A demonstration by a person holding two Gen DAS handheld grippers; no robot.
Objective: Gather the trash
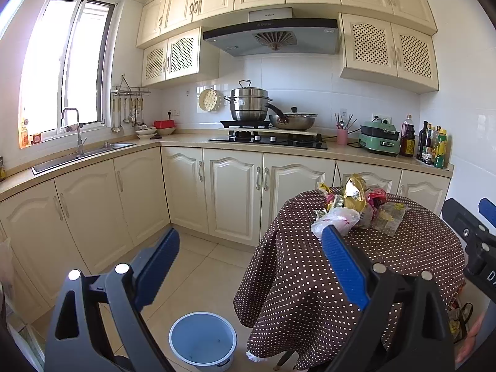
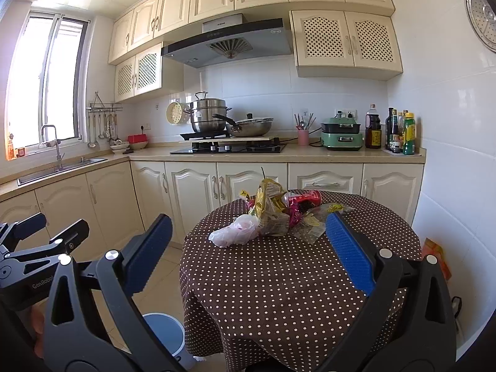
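The left gripper [image 1: 251,241] is nearest, its blue-padded jaws spread wide with nothing between them, held above the floor beside the table. Directly under it a light blue bin [image 1: 203,341] stands on the tiles, touching the hanging edge of the cloth; its inside looks bare apart from a small dark speck. The right gripper [image 2: 248,229] is likewise wide open and empty, raised over the near side of the round table [image 2: 279,279] in its brown dotted cloth. The trash [image 2: 279,214] sits heaped at the table's far side: a crumpled white plastic bag [image 2: 235,232], gold and clear wrappers, a red can [image 2: 307,198] lying on its side.
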